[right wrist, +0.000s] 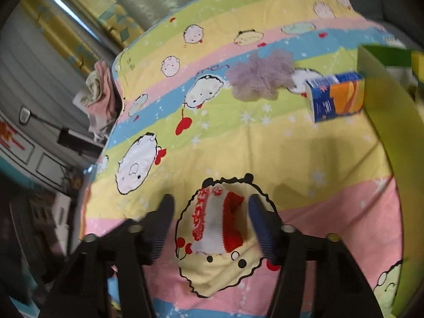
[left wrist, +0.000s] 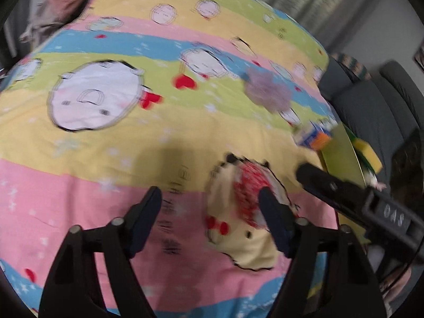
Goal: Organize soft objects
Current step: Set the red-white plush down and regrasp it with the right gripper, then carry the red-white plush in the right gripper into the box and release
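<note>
A red-and-white folded cloth (right wrist: 217,222) lies on the cartoon-print bedspread (right wrist: 265,143). My right gripper (right wrist: 210,221) is open, its fingers on either side of the cloth just above it. In the left wrist view the same cloth (left wrist: 247,198) lies just left of the right finger of my open, empty left gripper (left wrist: 210,206). A purple mesh pouf (right wrist: 261,74) lies farther back, also in the left wrist view (left wrist: 267,90). A blue-and-orange tissue pack (right wrist: 335,96) lies beside a green box (right wrist: 387,116).
The green box (left wrist: 341,156) at the bed's right edge holds a yellow sponge (left wrist: 368,155). Pink clothes (right wrist: 102,92) are piled at the bed's far left corner. A dark sofa (left wrist: 371,106) stands beyond the right edge. The right gripper's body (left wrist: 357,201) crosses the left wrist view.
</note>
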Demonstrator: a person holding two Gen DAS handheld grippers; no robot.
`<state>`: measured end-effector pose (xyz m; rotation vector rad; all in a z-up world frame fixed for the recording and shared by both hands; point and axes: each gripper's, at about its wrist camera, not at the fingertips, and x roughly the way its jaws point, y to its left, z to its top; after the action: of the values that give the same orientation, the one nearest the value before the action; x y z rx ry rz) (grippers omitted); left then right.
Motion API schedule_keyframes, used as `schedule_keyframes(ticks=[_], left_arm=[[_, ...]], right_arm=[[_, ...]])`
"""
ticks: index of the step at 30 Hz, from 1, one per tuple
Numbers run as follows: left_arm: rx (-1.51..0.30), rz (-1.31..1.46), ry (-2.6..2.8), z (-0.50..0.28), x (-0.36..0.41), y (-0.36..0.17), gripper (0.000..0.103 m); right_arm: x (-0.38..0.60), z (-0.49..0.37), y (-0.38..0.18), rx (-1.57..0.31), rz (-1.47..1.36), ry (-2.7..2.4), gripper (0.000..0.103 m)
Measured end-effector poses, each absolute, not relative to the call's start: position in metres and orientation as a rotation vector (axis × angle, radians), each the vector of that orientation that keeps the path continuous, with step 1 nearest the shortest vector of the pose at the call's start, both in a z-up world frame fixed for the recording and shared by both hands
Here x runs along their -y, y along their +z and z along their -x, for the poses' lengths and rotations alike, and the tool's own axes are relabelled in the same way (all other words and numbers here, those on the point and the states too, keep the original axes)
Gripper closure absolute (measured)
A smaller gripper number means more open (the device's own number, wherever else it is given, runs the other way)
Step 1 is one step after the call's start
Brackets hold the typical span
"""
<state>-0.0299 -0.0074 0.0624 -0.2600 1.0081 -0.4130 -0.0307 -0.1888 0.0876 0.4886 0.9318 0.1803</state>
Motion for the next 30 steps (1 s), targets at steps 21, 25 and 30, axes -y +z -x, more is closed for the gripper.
schedule_keyframes(ticks=[21, 25, 30], left_arm=[[-0.794, 0.156, -0.782, 0.057, 0.104, 0.107, 0.072], [-0.719, 0.157, -0.892, 0.063, 0.135, 0.136, 0.072], [-0.680, 0.105, -1.048, 0.073, 0.191, 0.152, 0.072]], right_arm=[[0.213, 0.041, 0.098, -0.872, -0.542, 0.207, 0.067], [0.246, 0.063, 0.136, -0.737, -0.532, 0.155, 0.067], [0.296, 0.097, 0.165, -0.601, -0.545, 0.027, 0.067]])
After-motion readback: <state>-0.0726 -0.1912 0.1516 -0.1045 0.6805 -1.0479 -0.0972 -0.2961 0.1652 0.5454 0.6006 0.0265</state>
